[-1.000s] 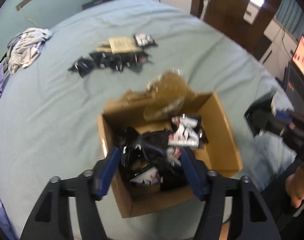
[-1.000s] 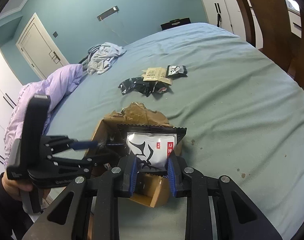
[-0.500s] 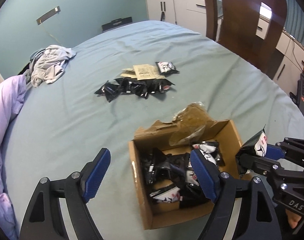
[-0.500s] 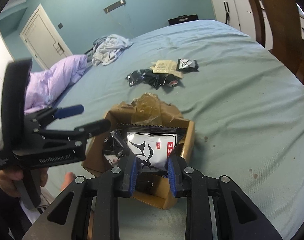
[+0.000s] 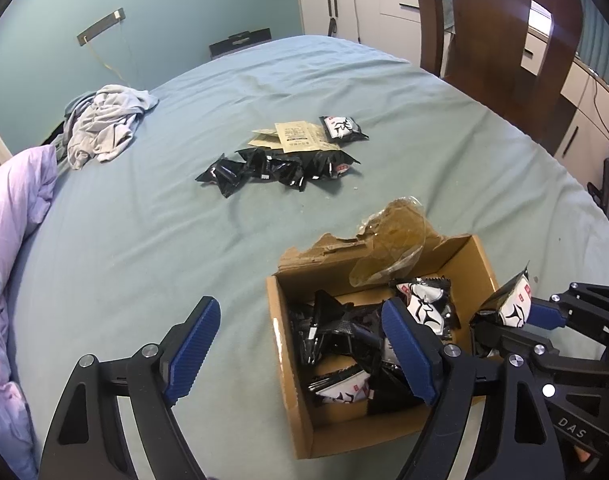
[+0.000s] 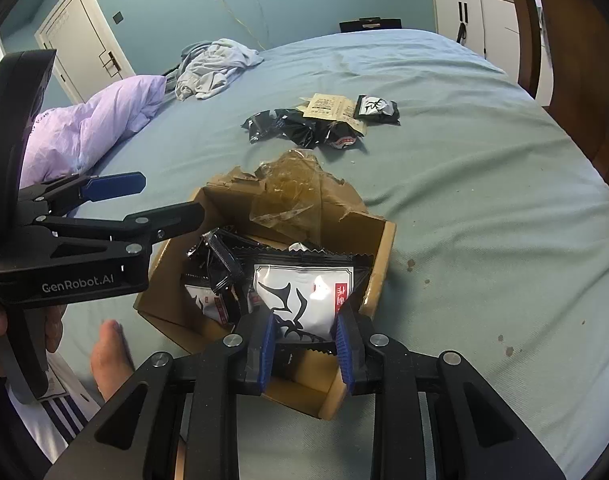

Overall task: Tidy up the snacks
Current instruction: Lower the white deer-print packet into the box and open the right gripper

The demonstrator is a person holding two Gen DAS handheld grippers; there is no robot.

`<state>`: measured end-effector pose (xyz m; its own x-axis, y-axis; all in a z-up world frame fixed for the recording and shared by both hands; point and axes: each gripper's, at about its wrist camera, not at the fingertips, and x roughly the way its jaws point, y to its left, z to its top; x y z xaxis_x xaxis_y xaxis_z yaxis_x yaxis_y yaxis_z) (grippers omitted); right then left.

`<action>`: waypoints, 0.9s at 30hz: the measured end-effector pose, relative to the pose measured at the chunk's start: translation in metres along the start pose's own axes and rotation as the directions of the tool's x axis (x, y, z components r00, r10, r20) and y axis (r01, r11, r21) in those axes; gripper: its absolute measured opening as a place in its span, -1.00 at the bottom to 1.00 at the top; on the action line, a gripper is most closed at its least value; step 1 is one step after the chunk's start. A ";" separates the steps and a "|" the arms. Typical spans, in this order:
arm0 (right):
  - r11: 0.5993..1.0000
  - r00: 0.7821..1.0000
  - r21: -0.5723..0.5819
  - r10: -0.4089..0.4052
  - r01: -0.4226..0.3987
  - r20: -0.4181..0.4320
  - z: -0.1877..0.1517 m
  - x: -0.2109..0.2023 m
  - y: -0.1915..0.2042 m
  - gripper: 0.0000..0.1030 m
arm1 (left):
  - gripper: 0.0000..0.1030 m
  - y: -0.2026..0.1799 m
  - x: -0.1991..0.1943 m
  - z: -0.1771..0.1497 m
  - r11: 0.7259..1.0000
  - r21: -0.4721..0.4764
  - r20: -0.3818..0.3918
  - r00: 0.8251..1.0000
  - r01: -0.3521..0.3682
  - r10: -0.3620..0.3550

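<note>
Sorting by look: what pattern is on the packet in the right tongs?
Black packet, white panel, black brushstrokes; right wrist view.

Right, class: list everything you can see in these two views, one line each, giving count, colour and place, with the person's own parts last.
box: one, brown cardboard, open, on the bed near the grippers
tape: one crumpled clear-brown piece, on the box's torn far flap
packets in box: several, black and white, exact count unclear
held packet: one, black with white panel, over the box
loose packets: a small pile, black, mid-bed beyond the box
tan sachets: at least two, on that pile
bed: one, teal sheet
clothes: one grey heap, far left of bed
duvet: one, lilac, left edge
chair: one, dark wood, far right
left gripper: black, blue pads, open, empty
right gripper: black, blue pads, shut on held packet
foot: one, bare, bottom left
</note>
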<state>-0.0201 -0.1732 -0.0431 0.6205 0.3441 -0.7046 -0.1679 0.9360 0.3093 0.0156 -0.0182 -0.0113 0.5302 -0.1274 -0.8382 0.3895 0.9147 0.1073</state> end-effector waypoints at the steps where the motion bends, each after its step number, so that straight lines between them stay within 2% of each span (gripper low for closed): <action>1: 1.000 1.000 0.001 0.001 -0.001 0.002 0.000 0.000 -0.001 -0.52 | 0.63 0.000 0.000 0.000 1.000 -0.001 0.002 1.000 0.000 0.000; 8: 0.998 0.999 0.036 0.041 -0.041 0.009 -0.001 -0.002 -0.004 -0.52 | 0.64 0.001 -0.001 0.000 1.000 0.001 0.000 1.000 -0.010 0.010; 12: 0.981 0.988 0.117 0.157 -0.157 0.012 -0.001 -0.004 -0.014 -0.50 | 0.64 0.002 -0.001 0.000 1.000 -0.005 0.000 1.000 -0.014 0.014; 15: 0.971 0.983 0.151 0.181 -0.183 0.021 -0.001 -0.006 -0.020 -0.35 | 0.64 0.002 0.000 0.000 1.000 -0.005 -0.001 1.000 -0.019 0.019; 17: 0.971 0.983 0.152 0.181 -0.184 0.033 -0.002 -0.008 -0.022 -0.15 | 0.64 0.001 0.001 0.000 1.000 -0.004 -0.002 1.000 -0.023 0.023; 19: 0.973 0.984 0.148 0.174 -0.179 0.047 -0.003 -0.010 -0.021 0.16 | 0.64 0.001 0.002 0.000 1.000 -0.004 -0.002 1.000 -0.025 0.025; 23: 0.970 0.980 0.142 0.190 -0.197 0.066 -0.004 -0.014 -0.020 0.20 | 0.64 0.002 0.002 0.000 1.000 -0.007 -0.003 1.000 -0.029 0.029; 27: 0.964 0.975 0.173 0.182 -0.203 0.130 -0.004 -0.026 -0.029 0.20 | 0.64 0.002 0.004 0.000 1.000 -0.007 -0.007 1.000 -0.031 0.031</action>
<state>-0.0343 -0.2091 -0.0359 0.6742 0.4959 -0.5473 -0.1554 0.8197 0.5513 0.0182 -0.0165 -0.0147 0.5369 -0.0968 -0.8381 0.3677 0.9209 0.1292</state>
